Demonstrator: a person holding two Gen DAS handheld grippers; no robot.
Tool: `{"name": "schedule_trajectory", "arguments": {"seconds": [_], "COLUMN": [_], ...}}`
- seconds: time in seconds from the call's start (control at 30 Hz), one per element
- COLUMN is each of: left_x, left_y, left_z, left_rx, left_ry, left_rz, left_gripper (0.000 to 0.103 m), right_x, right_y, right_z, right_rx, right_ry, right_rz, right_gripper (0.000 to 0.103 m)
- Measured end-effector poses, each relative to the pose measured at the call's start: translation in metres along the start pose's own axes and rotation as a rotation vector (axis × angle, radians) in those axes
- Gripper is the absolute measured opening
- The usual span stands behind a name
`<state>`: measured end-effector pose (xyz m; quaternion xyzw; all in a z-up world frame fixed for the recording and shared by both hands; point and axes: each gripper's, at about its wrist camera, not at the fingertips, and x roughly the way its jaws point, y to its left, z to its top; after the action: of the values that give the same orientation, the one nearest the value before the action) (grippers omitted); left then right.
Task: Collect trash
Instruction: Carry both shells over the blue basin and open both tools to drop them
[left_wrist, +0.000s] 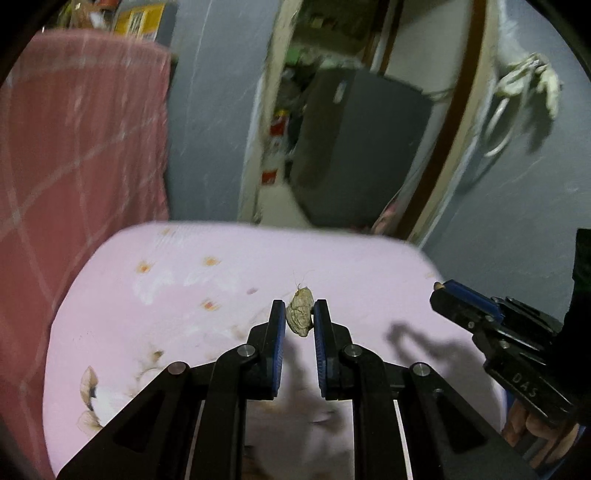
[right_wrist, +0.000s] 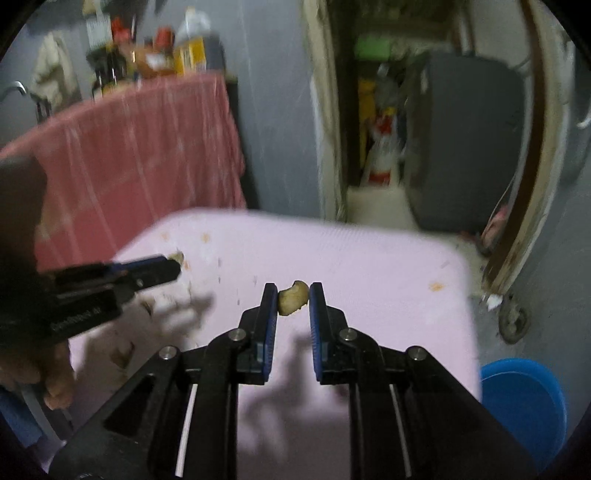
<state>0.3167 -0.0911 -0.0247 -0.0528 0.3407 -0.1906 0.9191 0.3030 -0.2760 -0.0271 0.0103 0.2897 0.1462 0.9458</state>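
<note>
My left gripper (left_wrist: 300, 314) is shut on a crumpled beige scrap of trash (left_wrist: 300, 318), held above the pink flowered sheet (left_wrist: 184, 295). My right gripper (right_wrist: 293, 299) is shut on a small yellowish-brown scrap of trash (right_wrist: 291, 300), also lifted above the sheet (right_wrist: 369, 258). The right gripper shows at the right edge of the left wrist view (left_wrist: 439, 290). The left gripper shows at the left of the right wrist view (right_wrist: 177, 264), with its beige scrap (right_wrist: 176, 256) at the tips.
A blue bucket (right_wrist: 521, 402) stands on the floor at the sheet's lower right. A table under a red checked cloth (left_wrist: 81, 155) (right_wrist: 147, 147) stands left, with bottles on top (right_wrist: 147, 55). A doorway with a grey appliance (left_wrist: 354, 140) lies ahead.
</note>
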Motion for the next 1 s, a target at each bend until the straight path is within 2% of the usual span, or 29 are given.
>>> {"name": "schedule_trajectory", "arguments": {"seconds": [0.13, 0.27, 0.47, 0.73, 1.0], "left_x": [-0.022, -0.042, -0.064, -0.077, -0.069], "left_y": [-0.034, -0.067, -0.12, -0.18, -0.238], "left_z": [0.006, 0.014, 0.023, 0.018, 0.003], "left_rx": [0.015, 0.02, 0.065, 0.11, 0.188], "left_ry": [-0.116, -0.209, -0.287, -0.34, -0.321], "left_rz": [-0.065, -0.136, -0.222, -0.29, -0.317], "left_gripper": [0.012, 0.012, 0.012, 0.012, 0.012], "right_x": [-0.052, -0.095, -0.149, -0.204, -0.235], "right_y": [-0.01, -0.019, -0.038, -0.068, -0.106], "right_z": [0.007, 0.012, 0.008, -0.013, -0.045], "right_rx": [0.012, 0.005, 0.001, 0.019, 0.071], "right_ry": [-0.15, -0.246, -0.339, -0.418, -0.409], "right_rz": [-0.051, -0.107, -0.185, -0.288, -0.353], "right_gripper": [0.017, 0.017, 0.017, 0.017, 0.017]}}
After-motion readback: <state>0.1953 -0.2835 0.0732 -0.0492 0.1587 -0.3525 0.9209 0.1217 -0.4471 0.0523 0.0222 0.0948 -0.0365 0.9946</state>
